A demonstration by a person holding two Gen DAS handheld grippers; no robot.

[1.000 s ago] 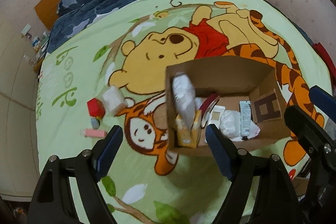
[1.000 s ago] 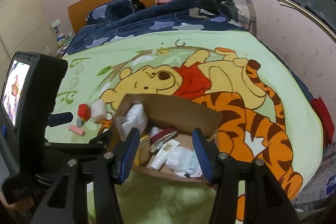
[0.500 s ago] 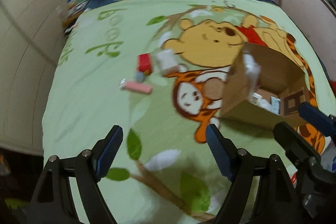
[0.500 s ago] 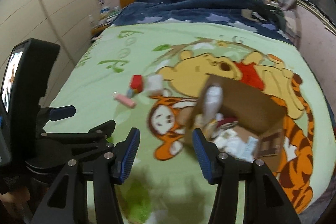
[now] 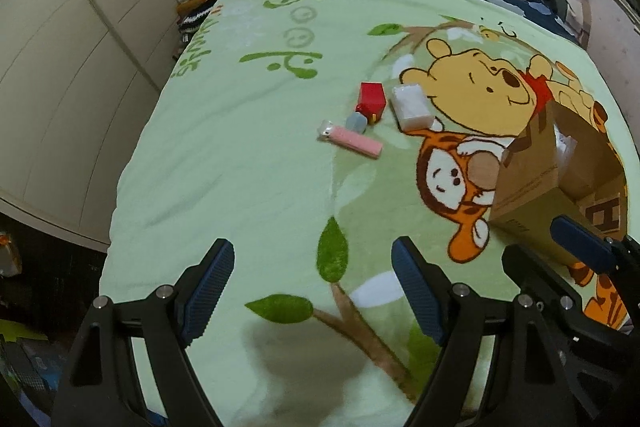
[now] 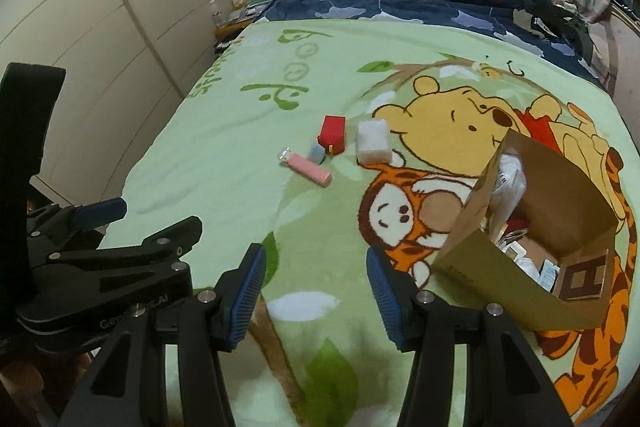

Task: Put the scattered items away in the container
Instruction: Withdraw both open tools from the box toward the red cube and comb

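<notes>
Our left tongs (image 5: pixel 312 291) stand wide and empty above the green cartoon blanket (image 5: pixel 248 187) on the bed; our right tongs (image 6: pixel 316 287) are narrower, also empty, hovering beside them. Beyond both, four items lie loose in a tight cluster: pink tube (image 5: pixel 352 141), small pale-blue capped bottle (image 5: pixel 355 123) touching it, red box (image 5: pixel 372 98) just behind, white packet (image 5: pixel 411 107) beside that. The cardboard box (image 6: pixel 532 251), open-topped and part-filled, sits well apart to the right. We judge all four light. The red box looks stiff; take it across its flat sides. The white packet looks soft and may dent; grip its short width gently. The tube lies flat on plush pile, so the pads must press in beside its long edges. The bottle looks smooth and may roll; close across its body.
</notes>
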